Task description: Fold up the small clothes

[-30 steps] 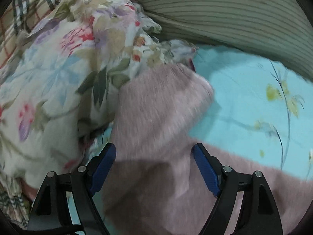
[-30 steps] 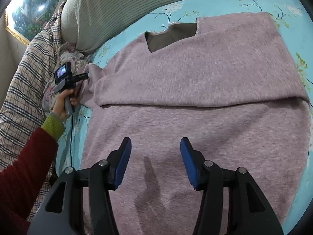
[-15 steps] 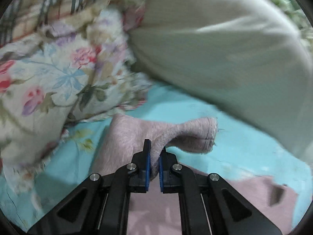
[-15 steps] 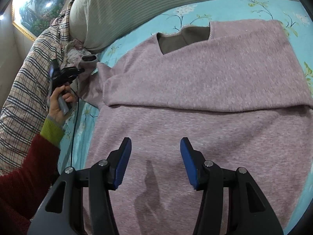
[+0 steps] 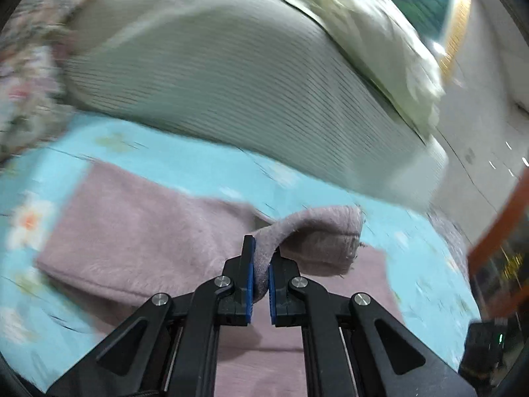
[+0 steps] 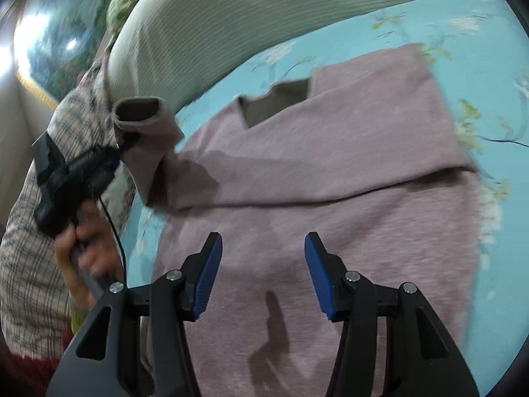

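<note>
on the turquoise floral bedsheet: mauve knit sweater, spread flat, neckline toward the striped pillow, one sleeve already folded across the chest.

handling, as judged: soft, light, limp knit. no stiffness, sags and drapes wherever unsupported. fuzzy surface, so decent grip, low slip risk. not fragile, though likely to stretch if tugged hard. best taken at edges: cuff, hem corners, shoulder seam. pinching mid-panel would only bunch it up.

left gripper: pressed together, pinching the other sleeve just behind the cuff. fabric visibly squeezed between the blue pads, cuff end draping off to one side, lifted clear of the sheet. same seen from the right wrist view: left gripper with the open cuff standing up above it, sleeve hanging back down to the body.

right gripper: spread about half way, holding nothing, hovering over the lower body of the sweater. contact with the cloth not clear from this angle; pads look apart from it.

likely next: sleeve carried across the chest, laid flat over the first.

left wrist view heavily motion-blurred, fine detail around the pillow unreadable.
</note>
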`<state>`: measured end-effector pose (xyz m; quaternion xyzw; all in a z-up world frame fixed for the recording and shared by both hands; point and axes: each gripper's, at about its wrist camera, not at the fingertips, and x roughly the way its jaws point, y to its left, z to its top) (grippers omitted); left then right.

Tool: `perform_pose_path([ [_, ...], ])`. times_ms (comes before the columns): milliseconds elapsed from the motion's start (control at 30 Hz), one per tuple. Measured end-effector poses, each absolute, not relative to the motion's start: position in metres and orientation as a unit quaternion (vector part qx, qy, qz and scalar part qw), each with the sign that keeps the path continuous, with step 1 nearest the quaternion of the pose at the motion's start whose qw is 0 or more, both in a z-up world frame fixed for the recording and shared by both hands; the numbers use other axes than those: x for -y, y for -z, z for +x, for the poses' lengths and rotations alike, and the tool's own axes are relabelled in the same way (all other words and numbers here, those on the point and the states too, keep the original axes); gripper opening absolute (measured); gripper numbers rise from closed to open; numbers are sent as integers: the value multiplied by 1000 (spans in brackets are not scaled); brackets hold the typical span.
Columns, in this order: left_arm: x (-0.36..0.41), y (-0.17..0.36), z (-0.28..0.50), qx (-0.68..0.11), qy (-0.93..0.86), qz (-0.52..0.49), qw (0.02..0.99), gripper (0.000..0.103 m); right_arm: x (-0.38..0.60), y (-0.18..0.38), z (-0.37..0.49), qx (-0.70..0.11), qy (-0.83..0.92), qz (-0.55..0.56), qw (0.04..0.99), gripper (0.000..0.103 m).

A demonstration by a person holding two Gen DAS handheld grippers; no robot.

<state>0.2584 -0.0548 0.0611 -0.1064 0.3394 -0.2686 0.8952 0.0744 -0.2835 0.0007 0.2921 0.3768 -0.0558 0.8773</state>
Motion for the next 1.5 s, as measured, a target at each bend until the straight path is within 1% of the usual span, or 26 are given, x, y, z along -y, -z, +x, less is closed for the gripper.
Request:
perform_pose_path([
  [167, 136, -17, 249, -380, 295, -58, 875, 5, 313, -3, 53, -350, 100, 331, 871, 53],
  [300, 175, 24, 252, -415, 290, -29, 862, 6, 327, 3, 47, -344, 117, 356, 861, 53],
  [367, 183, 36, 252, -426, 290, -17, 857, 6, 332, 8, 47, -346, 116, 370, 854, 54],
  [467, 179, 44, 247, -430, 290, -5, 855, 18, 333, 11, 53, -348, 108, 378, 851, 56],
  [500, 175, 44, 243, -431, 295, -5, 852, 28, 332, 11, 57, -349, 105, 379, 851, 56],
  [533, 170, 41, 238, -432, 298, -3, 851, 43, 331, 11, 60, -350, 101, 380, 850, 57],
  [600, 155, 34, 227, -423, 296, -3, 857, 60, 329, 11, 72, -353, 88, 383, 849, 59],
  [700, 124, 22, 211, -410, 278, -1, 869, 68, 322, 12, 91, -358, 76, 373, 852, 67],
  [767, 91, 18, 206, -406, 247, -10, 880, 68, 318, 17, 107, -368, 66, 369, 851, 68],
  [933, 1, 21, 215, -401, 99, -30, 910, 68, 316, 34, 142, -390, 54, 381, 836, 68],
  [1067, -62, 35, 242, -424, 34, -82, 901, 66, 316, 41, 163, -392, 44, 395, 830, 68],
  [1200, -83, 45, 267, -439, 21, -106, 892, 66, 320, 40, 175, -392, 61, 393, 830, 67],
  [1267, -81, 50, 279, -447, 21, -109, 888, 66, 321, 39, 177, -397, 69, 391, 828, 67],
  [1300, -80, 52, 282, -448, 20, -107, 887, 66, 321, 38, 178, -395, 72, 387, 830, 59],
  [1333, -81, 52, 282, -447, 18, -104, 888, 66, 321, 36, 178, -395, 76, 376, 835, 23],
  [1367, -79, 53, 283, -446, 14, -98, 890, 66, 321, 36, 178, -398, 76, 370, 836, 4],
  [1500, -72, 53, 285, -441, 11, -78, 894, 66, 321, 9, 165, -355, 70, 333, 871, 3],
])
